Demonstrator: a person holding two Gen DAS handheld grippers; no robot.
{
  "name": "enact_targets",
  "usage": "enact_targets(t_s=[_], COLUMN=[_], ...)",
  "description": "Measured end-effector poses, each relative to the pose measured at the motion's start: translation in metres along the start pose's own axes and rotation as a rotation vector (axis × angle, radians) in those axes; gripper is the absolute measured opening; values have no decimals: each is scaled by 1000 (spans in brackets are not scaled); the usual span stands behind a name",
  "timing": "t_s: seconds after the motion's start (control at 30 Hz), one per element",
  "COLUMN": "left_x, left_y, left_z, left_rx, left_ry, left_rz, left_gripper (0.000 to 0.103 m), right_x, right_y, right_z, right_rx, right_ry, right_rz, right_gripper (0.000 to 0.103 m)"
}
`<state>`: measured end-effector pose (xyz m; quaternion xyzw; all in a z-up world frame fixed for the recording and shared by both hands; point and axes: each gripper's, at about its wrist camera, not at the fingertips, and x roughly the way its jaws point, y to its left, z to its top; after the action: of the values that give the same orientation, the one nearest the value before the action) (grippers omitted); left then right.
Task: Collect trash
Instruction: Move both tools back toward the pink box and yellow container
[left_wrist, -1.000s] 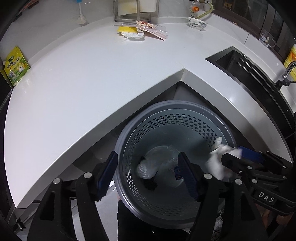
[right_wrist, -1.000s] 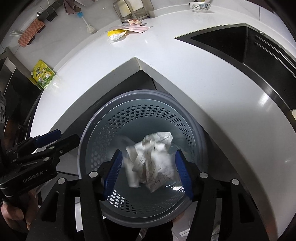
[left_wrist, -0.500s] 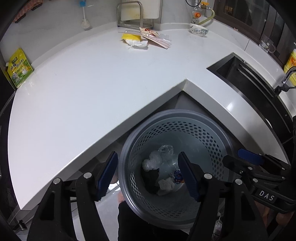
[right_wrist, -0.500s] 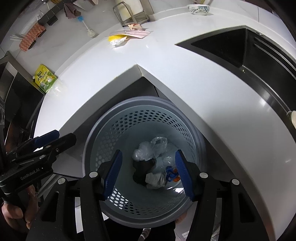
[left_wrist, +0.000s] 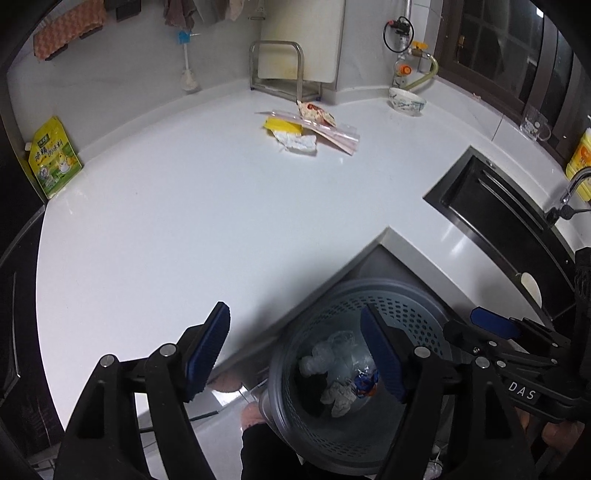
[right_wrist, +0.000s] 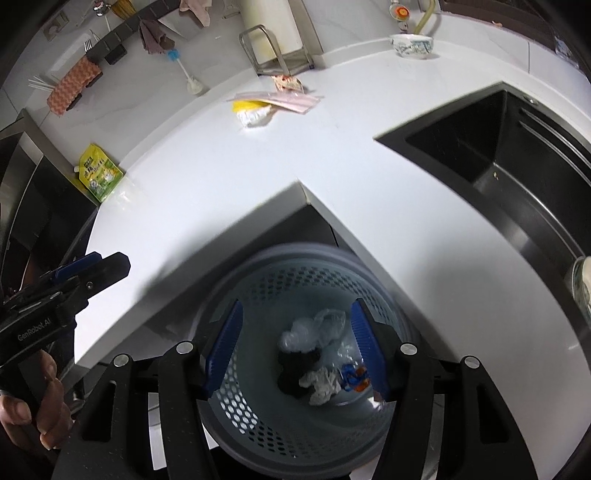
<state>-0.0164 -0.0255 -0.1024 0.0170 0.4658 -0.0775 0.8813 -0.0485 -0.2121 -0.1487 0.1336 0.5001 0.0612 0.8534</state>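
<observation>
Grey bin (right_wrist: 295, 369) below the table (left_wrist: 184, 229) edge already holds crumpled trash. We hold both grippers, left gripper (left_wrist: 295, 354) and right gripper (right_wrist: 295, 347), fingers apart, empty. Remaining wrappers (left_wrist: 306, 129) lie far on the table; next we reach there and grab one.

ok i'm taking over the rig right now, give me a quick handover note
Left gripper: jaws open, empty, at the counter's front edge beside the bin.
Right gripper: jaws open, empty, above the trash bin.
Done: crumpled paper, clear plastic and a blue-orange wrapper lie in the bin.
Left: the pile at the back of the counter: yellow packet with white paper, pink-edged plastic bag, red-printed wrapper.
The green pouch at the left looks like a product, probably not trash.
</observation>
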Motion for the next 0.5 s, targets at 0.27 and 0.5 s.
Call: enact_targets(t_s=[0.27,0.5], left_x=[1,14], left_y=[19,38], left_z=[29,60], left_rx=[-14,-42], left_ry=[-33,-58], left_rz=[10,11], left_gripper=[77,82], right_x=[7,21], right_y=[14,24], right_z=[39,77], right_rx=[-30,-70], right_ry=[-49,-70], right_rz=[3,-1], right_gripper=[61,66])
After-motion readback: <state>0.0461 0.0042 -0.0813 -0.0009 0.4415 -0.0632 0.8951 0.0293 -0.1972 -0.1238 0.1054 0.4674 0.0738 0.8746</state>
